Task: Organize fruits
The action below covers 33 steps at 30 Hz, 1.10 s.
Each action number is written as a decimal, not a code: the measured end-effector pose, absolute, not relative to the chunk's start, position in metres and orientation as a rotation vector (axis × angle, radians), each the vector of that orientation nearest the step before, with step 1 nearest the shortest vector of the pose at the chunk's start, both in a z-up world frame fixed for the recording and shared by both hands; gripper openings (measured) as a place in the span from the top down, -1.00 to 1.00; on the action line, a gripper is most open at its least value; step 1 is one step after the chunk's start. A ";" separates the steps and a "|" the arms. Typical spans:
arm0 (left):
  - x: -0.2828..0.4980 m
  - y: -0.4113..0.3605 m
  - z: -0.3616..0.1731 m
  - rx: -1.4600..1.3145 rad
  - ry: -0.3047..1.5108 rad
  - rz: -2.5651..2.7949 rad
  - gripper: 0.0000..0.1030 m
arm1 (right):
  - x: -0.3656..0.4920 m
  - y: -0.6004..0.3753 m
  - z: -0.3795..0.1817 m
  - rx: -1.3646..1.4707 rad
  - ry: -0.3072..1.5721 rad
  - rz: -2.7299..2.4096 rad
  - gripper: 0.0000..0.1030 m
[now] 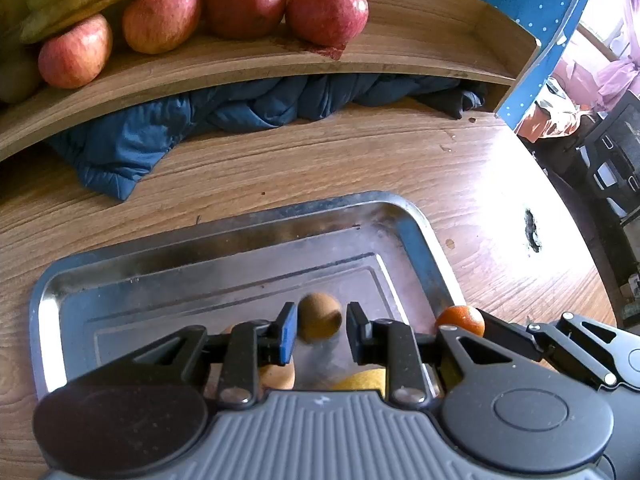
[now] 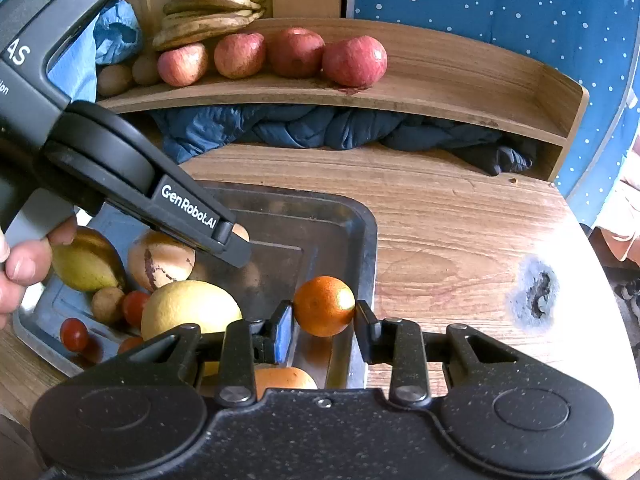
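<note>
Picking stage: my right gripper [image 2: 324, 314] pinches the orange [image 2: 324, 306] above the tray's [image 2: 368, 248] right rim, my left gripper [image 1: 320, 330] brackets a small brown fruit [image 1: 320, 316], contact unclear, next probably lifting to the far shelf [image 2: 460, 76].

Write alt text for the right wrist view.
The right gripper is closed on an orange above a metal tray of mixed fruit. The left gripper reaches in beside it; apples and bananas sit on a wooden shelf behind.
</note>
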<state>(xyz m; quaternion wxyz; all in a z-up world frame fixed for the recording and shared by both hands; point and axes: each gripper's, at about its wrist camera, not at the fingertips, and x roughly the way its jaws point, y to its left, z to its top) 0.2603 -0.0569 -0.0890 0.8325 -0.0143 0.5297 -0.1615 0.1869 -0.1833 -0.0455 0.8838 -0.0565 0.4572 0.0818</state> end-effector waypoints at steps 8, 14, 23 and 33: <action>0.255 -0.054 -0.084 -0.047 1.104 -0.354 0.22 | 0.186 -0.182 -0.043 -0.124 0.943 0.167 0.27; 0.250 -0.051 -0.072 -0.061 1.071 -0.350 -0.13 | 0.178 -0.183 -0.034 -0.115 0.917 0.158 -0.09; 0.240 -0.041 -0.053 -0.085 1.015 -0.324 -0.69 | 0.161 -0.194 -0.016 -0.087 0.878 0.118 -0.62; 0.228 -0.032 -0.037 -0.123 0.955 -0.216 -0.93 | 0.154 -0.210 0.007 -0.081 0.815 0.131 -0.88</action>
